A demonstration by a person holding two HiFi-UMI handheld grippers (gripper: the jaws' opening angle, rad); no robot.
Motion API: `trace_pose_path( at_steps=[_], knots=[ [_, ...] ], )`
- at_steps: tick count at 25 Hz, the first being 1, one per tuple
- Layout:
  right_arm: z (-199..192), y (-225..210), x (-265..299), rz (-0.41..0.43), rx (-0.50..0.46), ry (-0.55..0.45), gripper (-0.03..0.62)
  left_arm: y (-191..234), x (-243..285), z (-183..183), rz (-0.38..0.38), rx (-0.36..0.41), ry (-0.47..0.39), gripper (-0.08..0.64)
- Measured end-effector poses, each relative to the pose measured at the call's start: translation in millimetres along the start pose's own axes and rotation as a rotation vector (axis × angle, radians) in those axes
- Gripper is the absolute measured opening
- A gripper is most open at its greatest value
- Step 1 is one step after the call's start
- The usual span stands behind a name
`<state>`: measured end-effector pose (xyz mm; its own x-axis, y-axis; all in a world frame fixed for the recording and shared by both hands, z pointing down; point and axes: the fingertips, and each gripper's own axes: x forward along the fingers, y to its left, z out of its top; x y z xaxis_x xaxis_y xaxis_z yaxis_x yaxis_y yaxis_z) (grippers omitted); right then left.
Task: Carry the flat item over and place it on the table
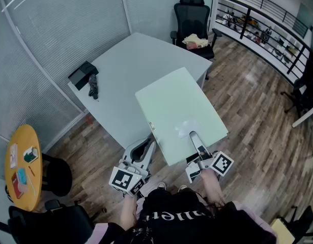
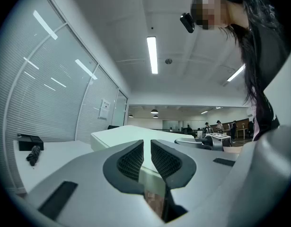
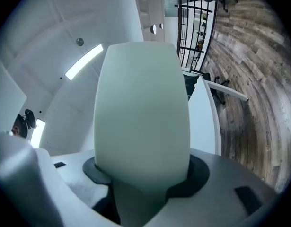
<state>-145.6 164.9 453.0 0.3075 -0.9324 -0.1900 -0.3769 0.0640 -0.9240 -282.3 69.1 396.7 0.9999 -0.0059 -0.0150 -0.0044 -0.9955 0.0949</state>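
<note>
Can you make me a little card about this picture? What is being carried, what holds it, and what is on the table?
carried: pale green board, flat, lying about level
left gripper: shut on the board's near left edge
right gripper: shut on the board's near edge, one jaw on top
table: white, just ahead, partly under the board
on table: black box and a small dark thing, at its left end
beyond table: black chair

Black white-lettered top [image 1: 166,216], pink sleeves [image 1: 250,215] — grey left claw [image 1: 147,146], right claw [image 1: 194,136], marker cubes [image 1: 124,180]
</note>
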Motion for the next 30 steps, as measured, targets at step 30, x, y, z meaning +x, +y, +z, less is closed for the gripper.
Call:
trace_pose_path(
  at_steps=[30],
  knots=[
    [60, -38, -71, -0.005, 0.069, -0.005, 0.284, -82, 55, -31, -0.046, -0.01, 0.075, 0.063]
  ],
)
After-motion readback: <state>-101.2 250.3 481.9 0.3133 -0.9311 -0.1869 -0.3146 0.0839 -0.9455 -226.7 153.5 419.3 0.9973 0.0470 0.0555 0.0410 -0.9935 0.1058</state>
